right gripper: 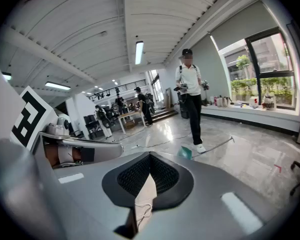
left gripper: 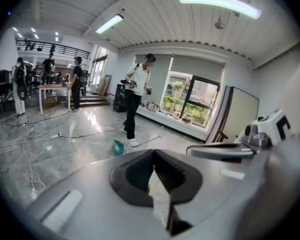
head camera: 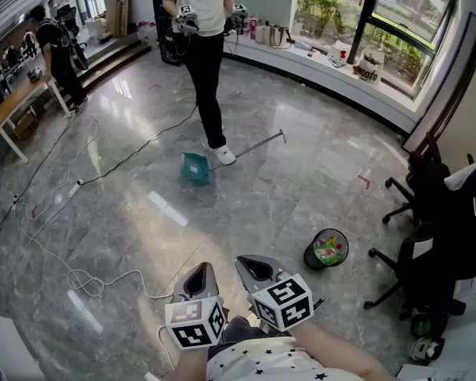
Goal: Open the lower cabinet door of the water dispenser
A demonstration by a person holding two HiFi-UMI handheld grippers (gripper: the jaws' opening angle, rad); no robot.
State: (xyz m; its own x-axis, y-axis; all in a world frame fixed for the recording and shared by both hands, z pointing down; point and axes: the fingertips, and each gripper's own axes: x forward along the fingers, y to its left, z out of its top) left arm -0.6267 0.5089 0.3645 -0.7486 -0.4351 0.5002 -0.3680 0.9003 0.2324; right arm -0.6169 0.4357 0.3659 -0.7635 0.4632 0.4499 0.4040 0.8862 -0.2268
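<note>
No water dispenser or cabinet door shows in any view. My left gripper and right gripper are side by side at the bottom of the head view, close to my body, over the grey marble floor. Both point forward and somewhat down. In the left gripper view the left gripper has its dark pads meeting at the tips with nothing between them. The right gripper looks the same in its own view: shut and empty.
A person in a white shirt stands ahead, next to a teal dustpan and a long-handled tool. A green bin and black office chairs are at the right. White cables lie at the left.
</note>
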